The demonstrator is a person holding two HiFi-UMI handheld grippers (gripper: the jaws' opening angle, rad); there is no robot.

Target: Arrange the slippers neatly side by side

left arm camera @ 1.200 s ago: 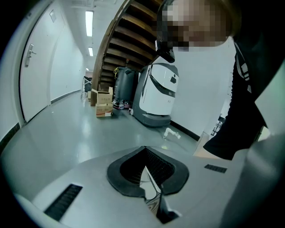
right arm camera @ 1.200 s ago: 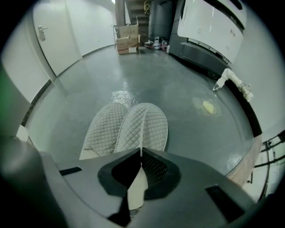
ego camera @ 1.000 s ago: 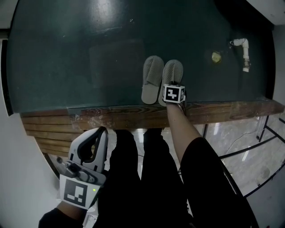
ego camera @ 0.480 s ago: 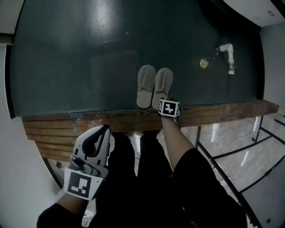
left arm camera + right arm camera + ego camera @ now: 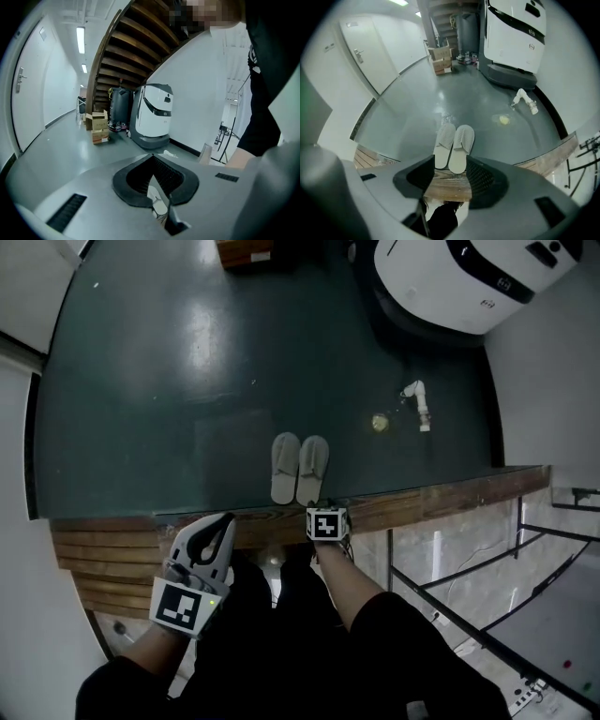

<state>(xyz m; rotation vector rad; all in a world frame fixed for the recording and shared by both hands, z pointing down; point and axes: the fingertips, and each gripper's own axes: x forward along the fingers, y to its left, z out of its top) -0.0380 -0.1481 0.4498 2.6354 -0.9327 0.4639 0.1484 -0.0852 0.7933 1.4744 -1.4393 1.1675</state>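
Two grey slippers lie side by side on the dark green floor, toes away from me: the left slipper [image 5: 284, 468] [image 5: 444, 145] and the right slipper [image 5: 311, 469] [image 5: 461, 147]. Their heels are close to the wooden step edge [image 5: 422, 502]. My right gripper [image 5: 325, 517] [image 5: 449, 180] hangs above that edge, just behind the heels, pointing steeply down. Its jaws have just opened; they stand wide with nothing between them. My left gripper [image 5: 208, 532] [image 5: 152, 161] is held up at the lower left, far from the slippers, its tips together and holding nothing.
A big white machine [image 5: 459, 277] stands at the far right, with cardboard boxes [image 5: 246, 249] [image 5: 96, 129] beyond. A white pipe piece [image 5: 419, 404] and a small yellowish scrap [image 5: 380, 422] lie on the floor right of the slippers. Black metal frames [image 5: 525, 531] stand at the right.
The right gripper has left the heel of the right slipper and risen back over the wooden edge. The left gripper has risen too. The slippers have kept their place.
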